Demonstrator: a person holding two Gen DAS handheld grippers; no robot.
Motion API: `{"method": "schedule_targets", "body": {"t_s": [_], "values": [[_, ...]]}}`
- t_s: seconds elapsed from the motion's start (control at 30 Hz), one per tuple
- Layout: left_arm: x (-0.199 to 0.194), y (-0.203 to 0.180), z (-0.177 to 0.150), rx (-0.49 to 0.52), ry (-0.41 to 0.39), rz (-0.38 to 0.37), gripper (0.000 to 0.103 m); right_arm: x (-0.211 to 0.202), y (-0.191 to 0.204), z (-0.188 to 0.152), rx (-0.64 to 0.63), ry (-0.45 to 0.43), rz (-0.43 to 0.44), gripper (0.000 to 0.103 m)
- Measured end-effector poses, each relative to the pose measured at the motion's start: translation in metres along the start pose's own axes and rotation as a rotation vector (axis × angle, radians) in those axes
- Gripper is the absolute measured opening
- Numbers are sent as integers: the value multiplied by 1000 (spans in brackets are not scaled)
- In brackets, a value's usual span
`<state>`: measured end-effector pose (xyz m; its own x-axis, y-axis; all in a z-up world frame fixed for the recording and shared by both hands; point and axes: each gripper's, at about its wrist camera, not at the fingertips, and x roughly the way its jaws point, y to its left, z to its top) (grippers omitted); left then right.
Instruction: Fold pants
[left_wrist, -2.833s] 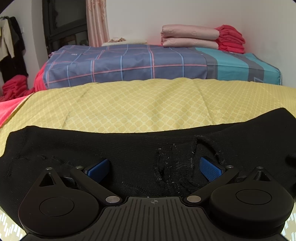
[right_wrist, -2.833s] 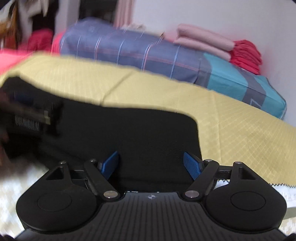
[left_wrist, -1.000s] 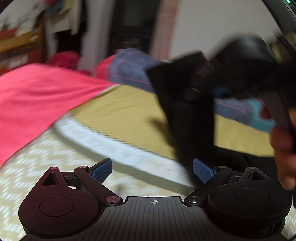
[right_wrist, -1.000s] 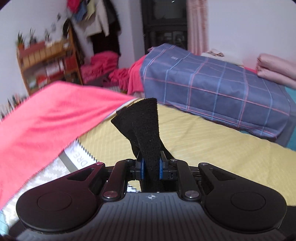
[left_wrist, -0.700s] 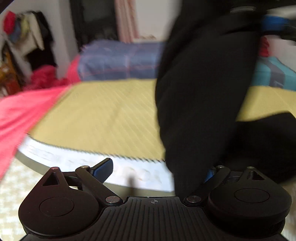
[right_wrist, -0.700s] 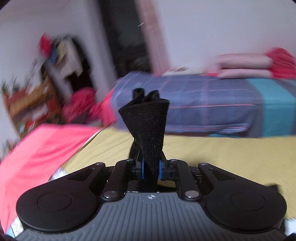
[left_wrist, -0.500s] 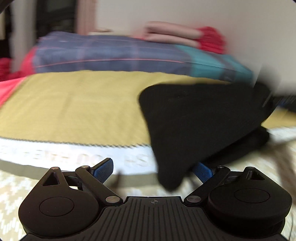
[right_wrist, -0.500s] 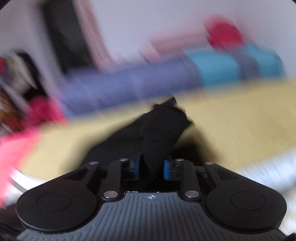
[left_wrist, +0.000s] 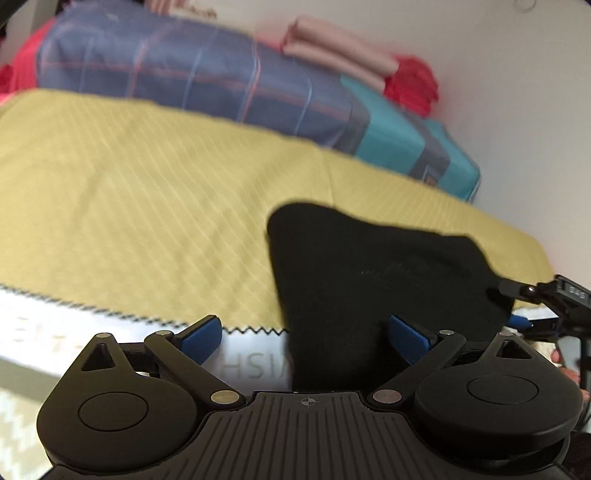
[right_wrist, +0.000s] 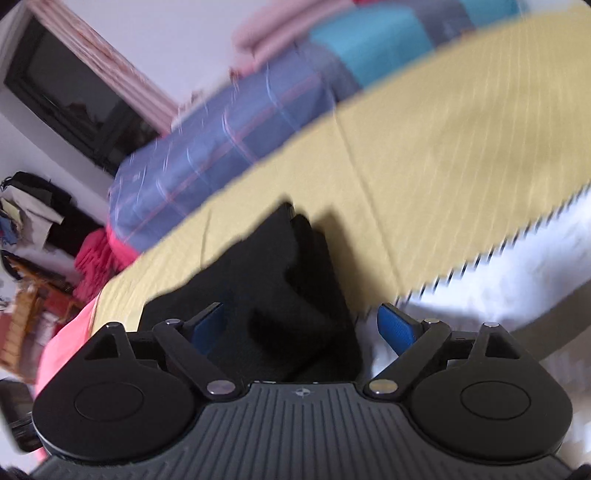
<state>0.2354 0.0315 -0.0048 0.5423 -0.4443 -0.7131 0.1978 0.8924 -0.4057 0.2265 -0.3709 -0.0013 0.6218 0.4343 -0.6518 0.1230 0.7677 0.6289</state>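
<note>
The black knit pants (left_wrist: 369, 266) lie folded in a thick bundle on the yellow patterned cloth (left_wrist: 129, 206), near its zigzag front edge. My left gripper (left_wrist: 306, 332) is open, with the near end of the bundle between its blue pads but untouched. My right gripper (right_wrist: 301, 325) is open too, tilted, and the folded pants (right_wrist: 280, 280) lie loose between its pads. The right gripper's tip also shows in the left wrist view (left_wrist: 535, 302), at the bundle's right side.
A blue plaid and teal bed (left_wrist: 221, 85) runs behind the yellow cloth, with folded pink and red blankets (left_wrist: 351, 59) on it. A pink towel (right_wrist: 62, 347) lies to the left. A dark window (right_wrist: 74, 96) and hanging clothes stand at the far left.
The right gripper carried the pinched pants over, laid them down folded and opened. The left gripper stayed open and swung back to face the bundle.
</note>
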Motion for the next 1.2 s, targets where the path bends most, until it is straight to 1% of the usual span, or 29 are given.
{"method": "schedule_targets", "body": {"t_s": [0.03,0.07,0.17,0.2,0.23,0.27,0.3,0.33,0.4,0.47,0.57,0.63,0.73,0.77,0.8,0.83,0.87,0.9,0.93,0.97,1.0,1.03,1.07,1.1,1.17,1.2], "values": [[10,0,0,-8,20,-7,103,5,-5,1,28,36,36,91],[19,2,0,-22,40,-25,103,5,-7,1,37,30,56,92],[37,9,2,-93,73,-125,103,8,-11,4,79,32,105,89],[41,8,3,-108,69,-141,103,11,-12,5,93,17,99,75],[42,4,4,-109,67,-151,103,12,-12,3,92,4,62,54],[45,0,5,-107,78,-182,103,13,-12,0,91,-3,44,53],[42,-6,6,-106,87,-194,103,9,-9,-3,86,-26,51,43],[34,-14,6,-83,66,-168,103,2,-4,-7,63,-46,59,42],[12,-30,5,-22,25,-171,103,-19,5,-15,32,-84,79,41],[-14,-44,3,3,4,-199,103,-42,11,-20,10,-104,103,40],[-57,-66,-7,21,-26,-262,103,-92,17,-34,-17,-148,109,40],[-76,-84,-19,44,-30,-287,103,-127,16,-47,-26,-181,111,41],[-88,-103,-48,68,6,-306,103,-167,0,-73,19,-202,82,43],[-82,-108,-58,80,20,-293,103,-174,-9,-84,28,-204,59,44],[-73,-112,-69,96,38,-257,103,-176,-18,-95,32,-204,23,52],[-63,-115,-80,111,57,-193,103,-170,-29,-103,34,-190,-36,57],[-50,-117,-88,128,79,-105,103,-160,-41,-109,41,-152,-134,58],[-37,-118,-95,151,111,-2,103,-150,-53,-115,60,-120,-237,63],[-30,-115,-101,151,133,37,103,-154,-65,-122,93,-159,-178,62],[-33,-109,-104,116,129,21,103,-162,-74,-127,140,-177,-120,62],[-40,-105,-104,86,128,1,103,-169,-79,-130,179,-191,-110,63],[-49,-102,-104,75,116,-4,103,-176,-80,-133,177,-217,-116,65],[-61,-101,-105,82,90,16,103,-182,-78,-135,153,-237,-148,65],[-71,-102,-105,97,65,58,103,-187,-76,-137,133,-254,-202,67],[-88,-105,-106,136,35,184,103,-197,-72,-143,90,-285,-320,71],[-96,-107,-109,156,30,246,103,-200,-69,-147,69,-292,-353,74]]}}
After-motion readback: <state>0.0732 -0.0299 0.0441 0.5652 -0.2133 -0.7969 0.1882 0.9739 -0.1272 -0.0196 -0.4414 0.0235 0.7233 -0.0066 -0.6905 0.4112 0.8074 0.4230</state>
